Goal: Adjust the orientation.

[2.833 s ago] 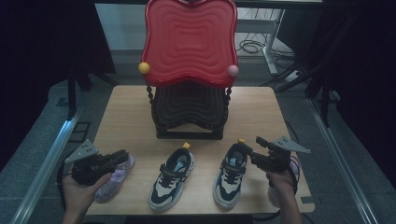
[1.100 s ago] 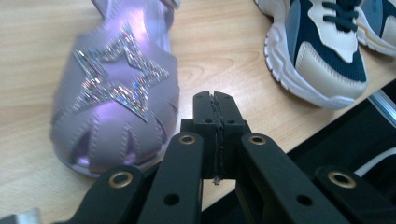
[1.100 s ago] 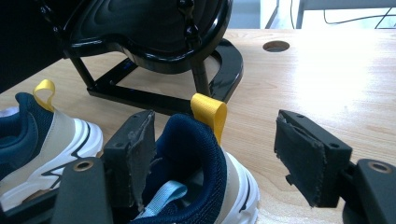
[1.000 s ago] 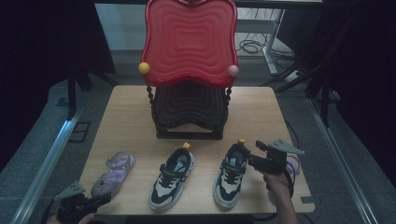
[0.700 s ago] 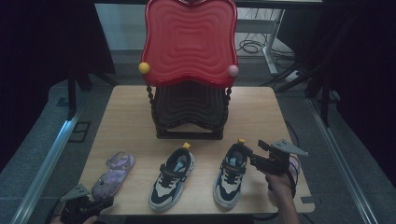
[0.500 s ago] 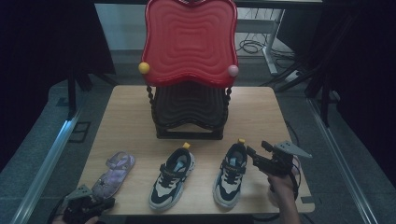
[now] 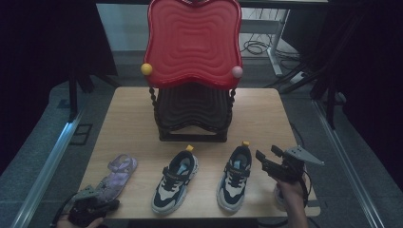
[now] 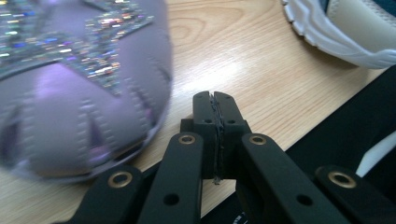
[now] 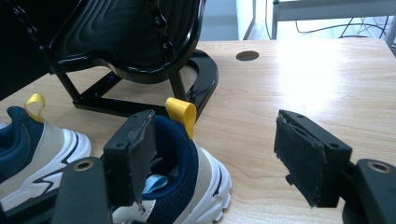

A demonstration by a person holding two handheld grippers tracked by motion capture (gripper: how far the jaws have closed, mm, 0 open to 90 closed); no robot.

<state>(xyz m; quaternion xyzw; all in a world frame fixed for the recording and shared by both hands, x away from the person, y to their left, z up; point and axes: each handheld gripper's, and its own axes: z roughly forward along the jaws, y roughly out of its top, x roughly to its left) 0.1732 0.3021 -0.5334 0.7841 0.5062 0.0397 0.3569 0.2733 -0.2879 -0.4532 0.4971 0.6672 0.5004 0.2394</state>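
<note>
A purple glitter sandal lies near the table's front left corner, large and blurred in the left gripper view. My left gripper sits just right of its toe end at the table edge. It is shut, pads together with nothing between them. Two navy, white and beige sneakers stand side by side at the front middle. My right gripper is open just right of the right sneaker's heel, one pad beside its yellow pull loop, the gripper holding nothing.
A black ribbed stand with a tall red wavy panel fills the table's middle back; its base is close behind the sneakers. The wooden table has a round hole. Dark floor and cables surround it.
Since the earliest frame my left gripper has drawn back off the purple sandal to the front left edge, leaving the sandal lying on the table. The right gripper has barely shifted.
</note>
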